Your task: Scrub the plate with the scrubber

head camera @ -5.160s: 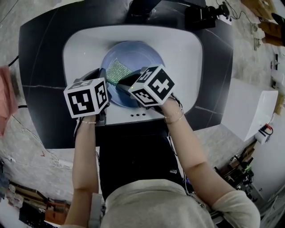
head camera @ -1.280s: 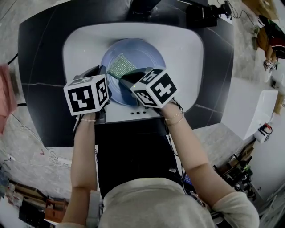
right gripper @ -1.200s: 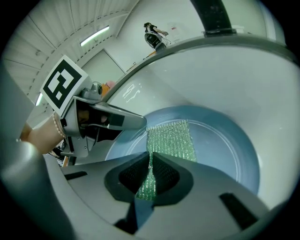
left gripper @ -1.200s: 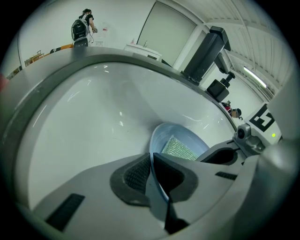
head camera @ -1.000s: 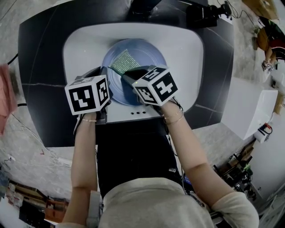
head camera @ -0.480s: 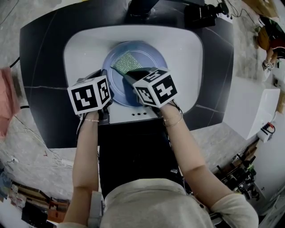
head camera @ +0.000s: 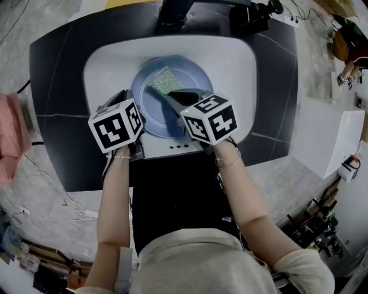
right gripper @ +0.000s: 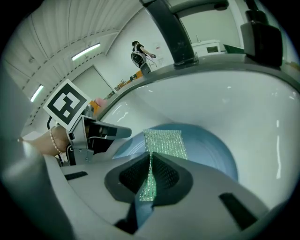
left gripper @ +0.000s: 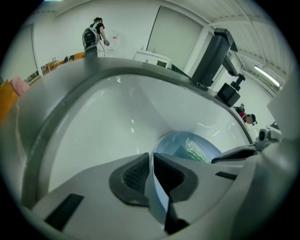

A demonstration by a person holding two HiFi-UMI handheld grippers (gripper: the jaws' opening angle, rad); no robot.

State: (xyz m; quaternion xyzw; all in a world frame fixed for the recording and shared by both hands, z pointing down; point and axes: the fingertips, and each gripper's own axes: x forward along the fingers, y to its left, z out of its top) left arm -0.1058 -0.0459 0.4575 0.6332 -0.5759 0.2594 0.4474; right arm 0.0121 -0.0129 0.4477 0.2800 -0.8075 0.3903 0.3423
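Note:
A blue plate (head camera: 183,109) lies in the white sink (head camera: 230,63). My left gripper (head camera: 133,102) is shut on the plate's left rim; in the left gripper view the thin blue rim (left gripper: 157,187) runs between the dark pads. My right gripper (head camera: 173,96) is shut on the green mesh scrubber (head camera: 165,80), which lies flat on the far left part of the plate. In the right gripper view the scrubber (right gripper: 162,143) spreads over the plate (right gripper: 211,152), and the left gripper (right gripper: 101,133) sits at the left.
A dark faucet (head camera: 172,11) and a black dispenser (head camera: 248,17) stand at the sink's far edge. A black counter (head camera: 57,86) surrounds the basin. White units (head camera: 322,132) stand at the right. A pink cloth (head camera: 11,132) hangs at the left.
The scrubber has slid from the plate's near left towards its far side, with the right gripper still shut on it. The left gripper has kept its hold on the rim.

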